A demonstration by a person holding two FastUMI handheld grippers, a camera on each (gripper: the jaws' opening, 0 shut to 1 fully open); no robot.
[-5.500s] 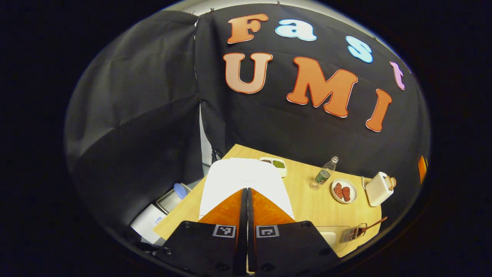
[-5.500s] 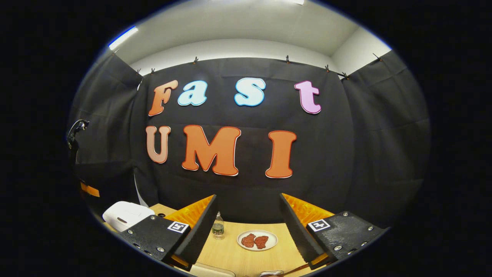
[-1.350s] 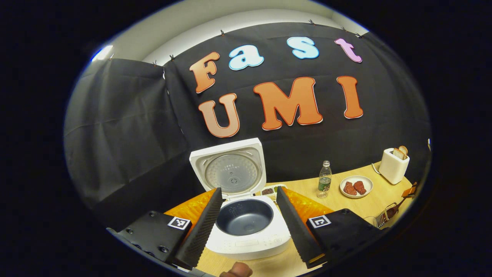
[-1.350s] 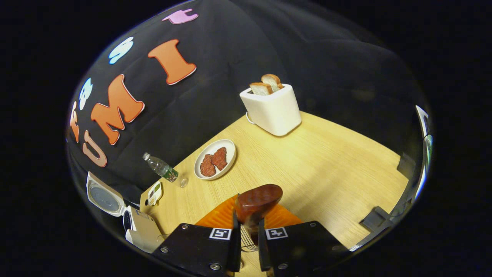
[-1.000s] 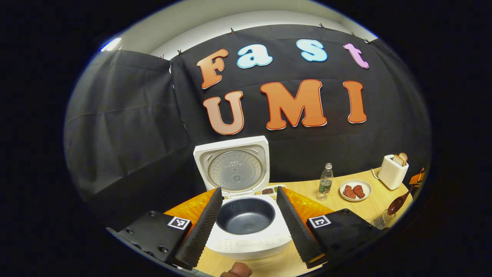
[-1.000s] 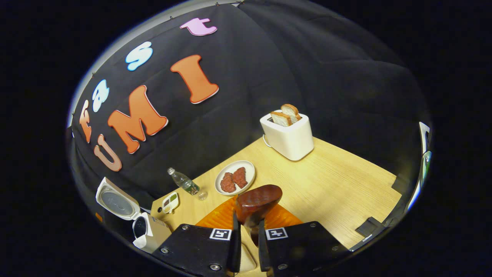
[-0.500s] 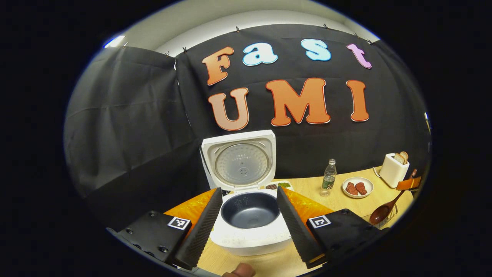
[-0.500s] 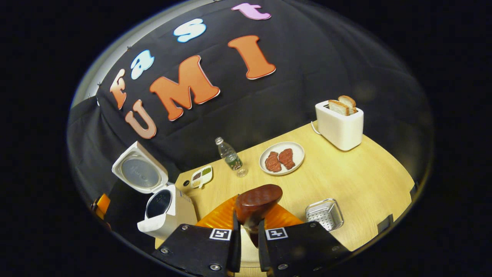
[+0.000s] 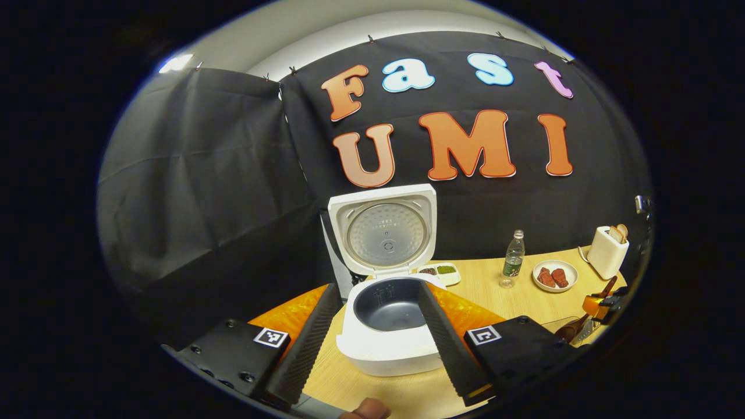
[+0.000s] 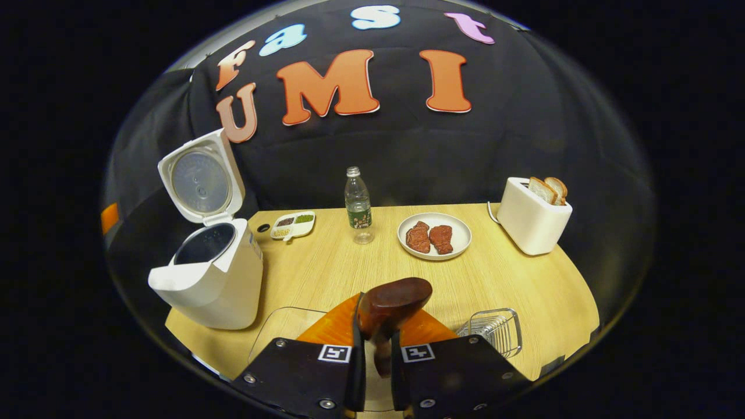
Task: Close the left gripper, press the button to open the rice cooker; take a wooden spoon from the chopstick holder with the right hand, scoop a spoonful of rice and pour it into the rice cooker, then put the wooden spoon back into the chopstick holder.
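Note:
The white rice cooker point(image 9: 387, 343) stands open, its lid point(image 9: 384, 230) upright and its dark inner pot point(image 9: 389, 302) empty. My left gripper point(image 9: 375, 343) hangs open just in front of it, one finger on each side of the pot. My right gripper point(image 10: 377, 349) is shut on the wooden spoon point(image 10: 394, 304), whose dark bowl sticks up above the fingers. It hovers over the table's front, with the rice cooker point(image 10: 206, 279) to its left and the wire chopstick holder point(image 10: 493, 330) to its right. A clear container point(image 10: 282, 329) lies partly hidden under the right gripper.
On the wooden table point(image 10: 512, 291) stand a water bottle point(image 10: 357, 203), a plate of meat point(image 10: 434, 235), a white toaster with bread point(image 10: 532, 218) and a small condiment dish point(image 10: 293, 224). A thumb point(image 9: 364, 410) shows at the bottom of the left gripper view.
The cooker's lid has come open and my left gripper has gone from shut to open. My right gripper lifted the spoon out of the holder and swung left toward the clear container.

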